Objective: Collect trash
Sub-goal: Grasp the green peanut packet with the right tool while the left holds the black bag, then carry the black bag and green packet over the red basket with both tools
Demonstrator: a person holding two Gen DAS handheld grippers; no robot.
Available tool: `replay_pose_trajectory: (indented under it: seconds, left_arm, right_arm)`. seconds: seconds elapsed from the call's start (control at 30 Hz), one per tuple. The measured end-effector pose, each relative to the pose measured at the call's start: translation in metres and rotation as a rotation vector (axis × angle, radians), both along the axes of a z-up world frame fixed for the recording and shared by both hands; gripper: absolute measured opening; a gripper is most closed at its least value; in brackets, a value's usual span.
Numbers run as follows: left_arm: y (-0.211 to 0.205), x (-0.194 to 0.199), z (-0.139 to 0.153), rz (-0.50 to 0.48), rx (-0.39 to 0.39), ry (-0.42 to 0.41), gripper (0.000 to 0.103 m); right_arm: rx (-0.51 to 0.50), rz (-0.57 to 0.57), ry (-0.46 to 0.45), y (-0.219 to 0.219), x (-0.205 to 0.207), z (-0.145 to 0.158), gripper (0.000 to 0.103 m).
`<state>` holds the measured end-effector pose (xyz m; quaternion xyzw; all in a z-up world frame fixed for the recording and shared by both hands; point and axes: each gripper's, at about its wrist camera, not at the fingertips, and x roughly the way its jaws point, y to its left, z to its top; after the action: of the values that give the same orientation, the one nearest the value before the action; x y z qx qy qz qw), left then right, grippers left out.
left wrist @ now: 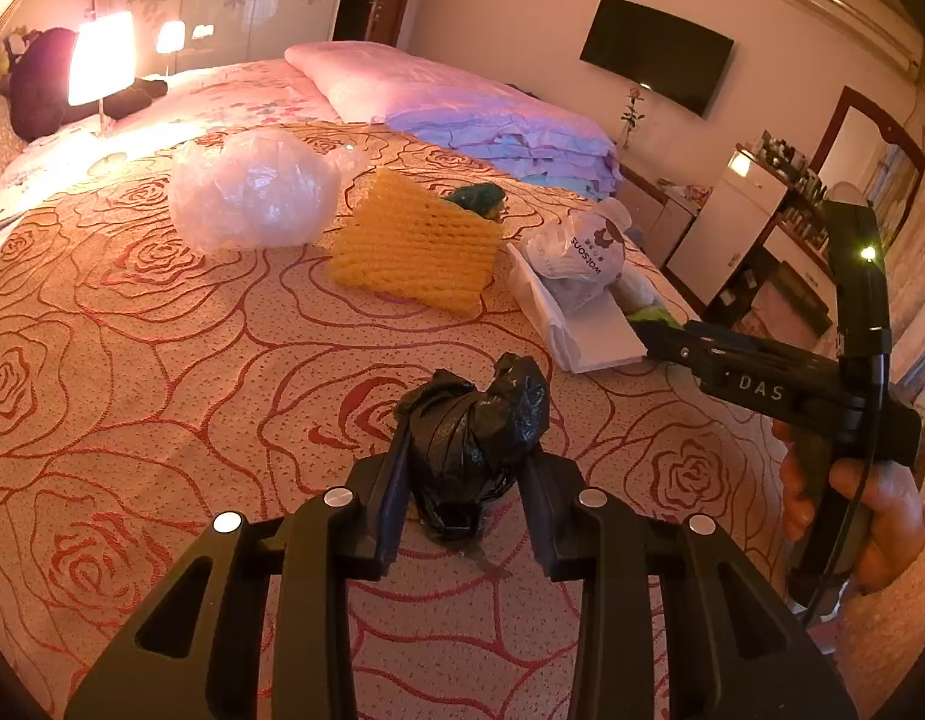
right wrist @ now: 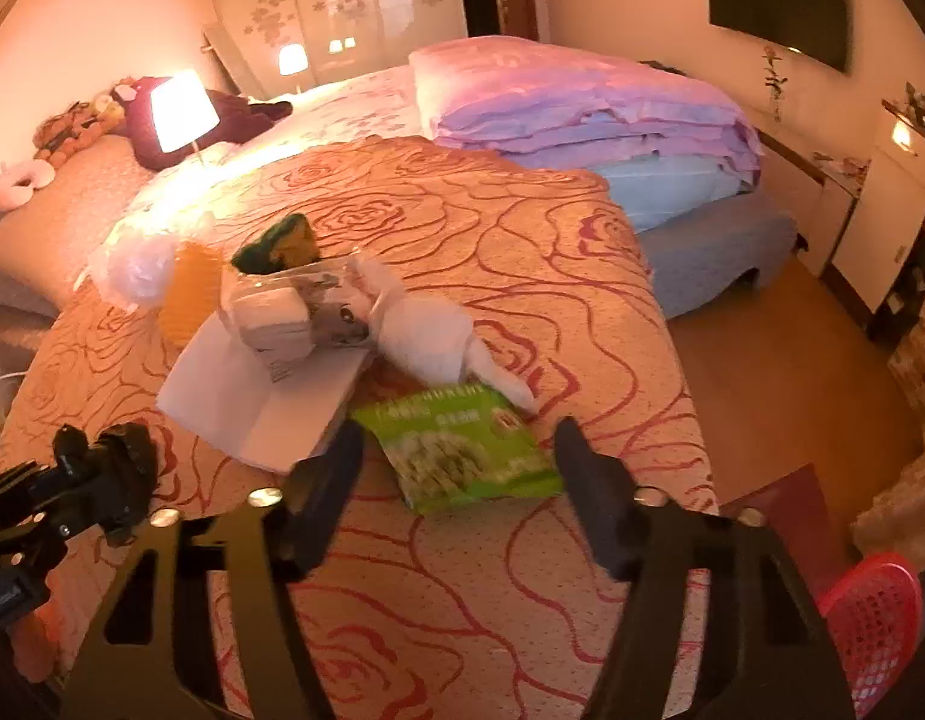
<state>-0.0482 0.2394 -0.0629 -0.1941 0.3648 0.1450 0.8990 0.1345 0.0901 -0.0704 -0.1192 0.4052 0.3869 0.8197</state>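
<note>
Nearest the left wrist camera, the left tool (left wrist: 465, 483) has its fingers on either side of a knotted black bag (left wrist: 477, 426) resting on the rose-patterned bed (left wrist: 162, 372), apparently pinching it at the waist. It looks light, soft and crinkly, so a squeeze below the knot should hold it without slipping. Over by the bed's edge, the right tool (right wrist: 459, 483) gapes wide and holds nothing, its fingers flanking a green snack packet (right wrist: 468, 450) that lies flat; thin and slick, it is best nipped at one edge. Its print is too blurred to read. Beyond lie a yellow foam net (left wrist: 414, 246) and a white bag (left wrist: 582, 249) lettered "watsons", seen upside down. "DAS" shows on the right tool's body.
</note>
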Motion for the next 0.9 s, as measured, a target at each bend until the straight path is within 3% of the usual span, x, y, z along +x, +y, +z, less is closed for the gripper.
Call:
replay_pose_trajectory:
  seconds: [0.07,0.17,0.73,0.9]
  left_arm:
    - [0.000,0.000,0.000,0.000,0.001,0.001,0.032]
    - [-0.001,0.000,0.000,0.002,0.002,0.002,0.032]
    - [-0.025,-0.009,0.006,-0.044,0.024,0.006,0.032]
    - [-0.045,-0.011,0.008,-0.081,0.042,0.008,0.032]
  right_arm:
    - [-0.008,0.013,0.008,0.000,-0.002,-0.001,0.047]
    - [-0.006,0.016,-0.001,-0.003,-0.006,0.000,0.046]
    - [0.063,-0.048,0.007,-0.064,-0.062,0.008,0.045]
    - [0.068,-0.095,-0.027,-0.085,-0.079,0.013,0.045]
